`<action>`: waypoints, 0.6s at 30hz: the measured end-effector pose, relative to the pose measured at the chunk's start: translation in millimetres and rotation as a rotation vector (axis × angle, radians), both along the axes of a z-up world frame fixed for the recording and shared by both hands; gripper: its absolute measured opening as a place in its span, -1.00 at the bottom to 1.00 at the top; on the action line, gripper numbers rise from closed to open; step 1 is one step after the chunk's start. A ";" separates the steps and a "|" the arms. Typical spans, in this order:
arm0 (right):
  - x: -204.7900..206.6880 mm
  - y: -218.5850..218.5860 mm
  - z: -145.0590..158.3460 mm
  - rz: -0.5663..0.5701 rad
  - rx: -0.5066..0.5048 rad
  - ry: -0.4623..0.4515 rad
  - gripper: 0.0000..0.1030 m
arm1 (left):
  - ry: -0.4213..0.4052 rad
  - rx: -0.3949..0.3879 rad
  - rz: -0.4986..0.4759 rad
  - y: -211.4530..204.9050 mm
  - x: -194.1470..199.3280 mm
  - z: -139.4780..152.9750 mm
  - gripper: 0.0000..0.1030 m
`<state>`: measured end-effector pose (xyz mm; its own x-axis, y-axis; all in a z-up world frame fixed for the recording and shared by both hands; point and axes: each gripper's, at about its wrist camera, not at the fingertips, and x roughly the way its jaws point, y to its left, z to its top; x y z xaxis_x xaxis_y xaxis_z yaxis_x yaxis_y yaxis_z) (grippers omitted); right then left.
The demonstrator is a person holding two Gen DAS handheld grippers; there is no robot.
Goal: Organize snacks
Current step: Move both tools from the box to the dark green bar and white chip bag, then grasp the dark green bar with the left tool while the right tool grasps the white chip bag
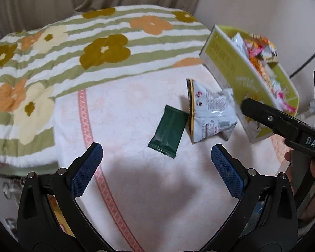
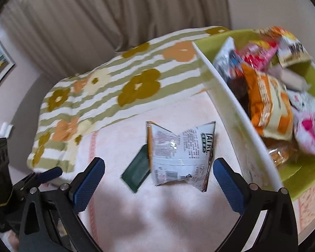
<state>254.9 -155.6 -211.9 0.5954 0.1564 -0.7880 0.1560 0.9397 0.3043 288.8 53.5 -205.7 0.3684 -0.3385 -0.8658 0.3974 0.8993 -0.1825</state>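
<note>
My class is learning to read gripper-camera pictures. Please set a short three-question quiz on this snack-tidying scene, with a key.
1. True or false: the dark green packet lies inside the green box.
2. Which snack lies nearest the box? A) white crinkled bag B) dark green packet C) neither
3. Fill in: the jaws of the left gripper and the right gripper both stand ____ and hold nothing.

Key: 1 false, it lies on the pink cloth; 2 A; 3 open.

Wrapped bar [image 1: 168, 131] on cloth [image 1: 126, 105], touching crinkled packet [image 1: 210, 115] on right; snack box [image 1: 250, 79] right of packet.
</note>
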 end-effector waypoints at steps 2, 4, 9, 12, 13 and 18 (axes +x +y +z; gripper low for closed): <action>5.1 2.7 -15.5 -0.026 -0.026 -0.008 0.99 | -0.010 0.023 -0.035 -9.6 4.2 -15.0 0.98; 10.5 4.0 -29.0 -0.046 -0.038 -0.002 0.99 | -0.017 0.038 -0.063 -17.9 8.8 -28.0 0.96; 19.6 0.9 -55.6 -0.102 -0.044 -0.013 0.99 | -0.032 0.055 -0.120 -32.3 22.2 -55.0 0.89; 28.0 -1.8 -63.6 -0.110 -0.050 -0.007 0.99 | -0.024 0.065 -0.144 -38.2 29.5 -69.4 0.84; 30.6 -2.8 -66.1 -0.112 -0.046 0.000 0.99 | -0.020 0.068 -0.150 -40.1 31.5 -73.6 0.83; 38.9 -7.7 -75.3 -0.102 -0.004 -0.003 0.99 | -0.012 0.066 -0.171 -48.0 36.6 -81.3 0.82</action>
